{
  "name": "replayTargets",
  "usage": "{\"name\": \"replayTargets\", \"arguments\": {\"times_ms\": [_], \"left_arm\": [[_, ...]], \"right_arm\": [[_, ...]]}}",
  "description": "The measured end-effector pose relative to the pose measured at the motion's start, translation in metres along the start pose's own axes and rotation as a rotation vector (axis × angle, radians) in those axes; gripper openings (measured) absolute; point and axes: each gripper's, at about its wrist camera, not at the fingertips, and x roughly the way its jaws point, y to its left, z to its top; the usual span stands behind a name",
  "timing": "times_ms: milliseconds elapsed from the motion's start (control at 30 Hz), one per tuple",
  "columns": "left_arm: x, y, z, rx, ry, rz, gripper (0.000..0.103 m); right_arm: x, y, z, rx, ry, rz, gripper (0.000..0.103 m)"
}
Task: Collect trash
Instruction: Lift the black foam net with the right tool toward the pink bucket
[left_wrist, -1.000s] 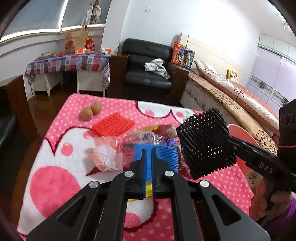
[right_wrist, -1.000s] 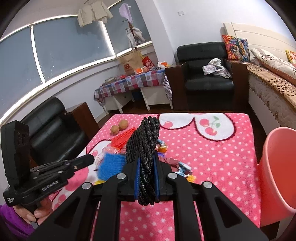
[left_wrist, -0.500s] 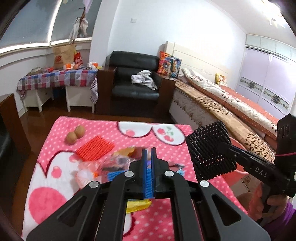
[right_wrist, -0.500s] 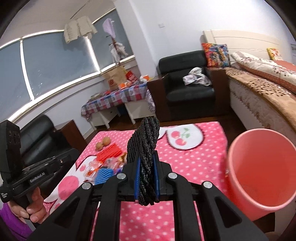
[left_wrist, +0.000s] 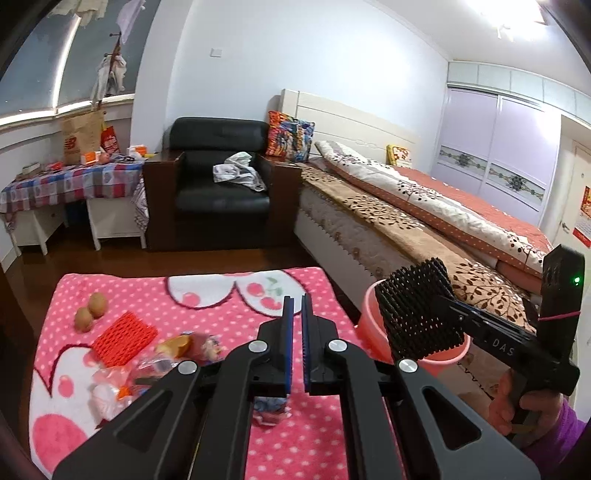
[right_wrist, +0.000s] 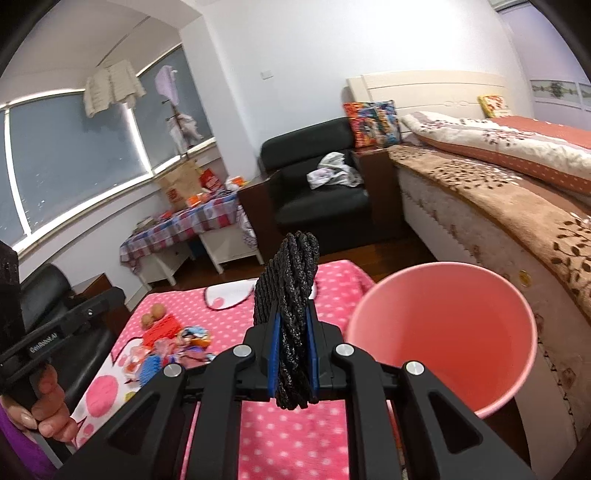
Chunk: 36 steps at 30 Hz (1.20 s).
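My right gripper (right_wrist: 291, 321) is shut on a black foam net (right_wrist: 291, 277), held upright just left of the pink bin (right_wrist: 443, 332). In the left wrist view the net (left_wrist: 417, 314) hangs over the near edge of the bin (left_wrist: 373, 321). My left gripper (left_wrist: 294, 306) is raised above the table, jaws a narrow gap apart, nothing between them. A pile of wrappers (left_wrist: 184, 350), an orange foam net (left_wrist: 123, 336) and a blue foam net (right_wrist: 149, 367) lie on the pink dotted tablecloth (left_wrist: 221, 295).
Two brown round fruits (left_wrist: 90, 310) lie at the table's far left. The bin stands off the table's right edge, beside the bed (left_wrist: 424, 221). A black armchair (left_wrist: 221, 184) and a checked side table (left_wrist: 66, 181) stand beyond.
My left gripper let go of the blue foam net and rose, jaws slightly apart. My right gripper carried the black net rightward to the pink bin.
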Motion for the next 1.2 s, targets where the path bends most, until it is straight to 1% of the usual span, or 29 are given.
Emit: {"name": "replayTargets", "arguments": {"times_ms": [67,200,300,433,500,633,700,867,967,1033,1133,1167,1200], "left_arm": [[0.002,0.002,0.003,-0.003,-0.001,0.0,0.004],[-0.001,0.019,0.004,-0.043,-0.005,0.039,0.004],[-0.004,0.039,-0.001,-0.054,0.027,0.109,0.004],[-0.011,0.061,-0.009,-0.054,0.033,0.2,0.004],[-0.013,0.071,-0.016,-0.066,0.052,0.231,0.004],[-0.014,0.079,-0.032,-0.071,0.092,0.229,0.004],[-0.013,0.08,-0.04,-0.064,0.111,0.241,0.004],[-0.014,0.086,-0.057,-0.087,0.136,0.238,0.004],[-0.017,0.092,-0.064,-0.107,0.132,0.255,0.004],[-0.021,0.098,-0.068,-0.134,0.121,0.252,0.005],[-0.03,0.1,-0.078,-0.122,0.103,0.276,0.01],[-0.032,0.099,-0.081,-0.115,0.099,0.276,0.014],[-0.034,0.1,-0.085,-0.12,0.095,0.258,0.017]], "right_arm": [[-0.002,-0.009,0.0,0.013,-0.003,-0.011,0.012],[-0.002,-0.017,0.0,0.014,-0.009,-0.02,0.012],[0.002,-0.02,0.001,0.016,-0.004,-0.015,0.012],[0.006,-0.018,-0.002,0.006,0.002,-0.007,0.012],[0.007,-0.014,-0.005,0.004,0.006,-0.003,0.012],[0.012,-0.013,-0.006,0.009,0.014,0.004,0.012],[0.013,-0.014,-0.006,0.01,0.019,0.006,0.012],[0.015,-0.013,-0.01,0.008,0.029,0.011,0.012],[0.015,-0.011,-0.013,0.007,0.035,0.013,0.012],[0.016,-0.009,-0.014,0.005,0.038,0.017,0.012],[0.017,-0.006,-0.015,0.002,0.04,0.023,0.013],[0.018,-0.004,-0.016,0.0,0.041,0.025,0.013],[0.018,-0.003,-0.016,-0.001,0.043,0.027,0.013]]}}
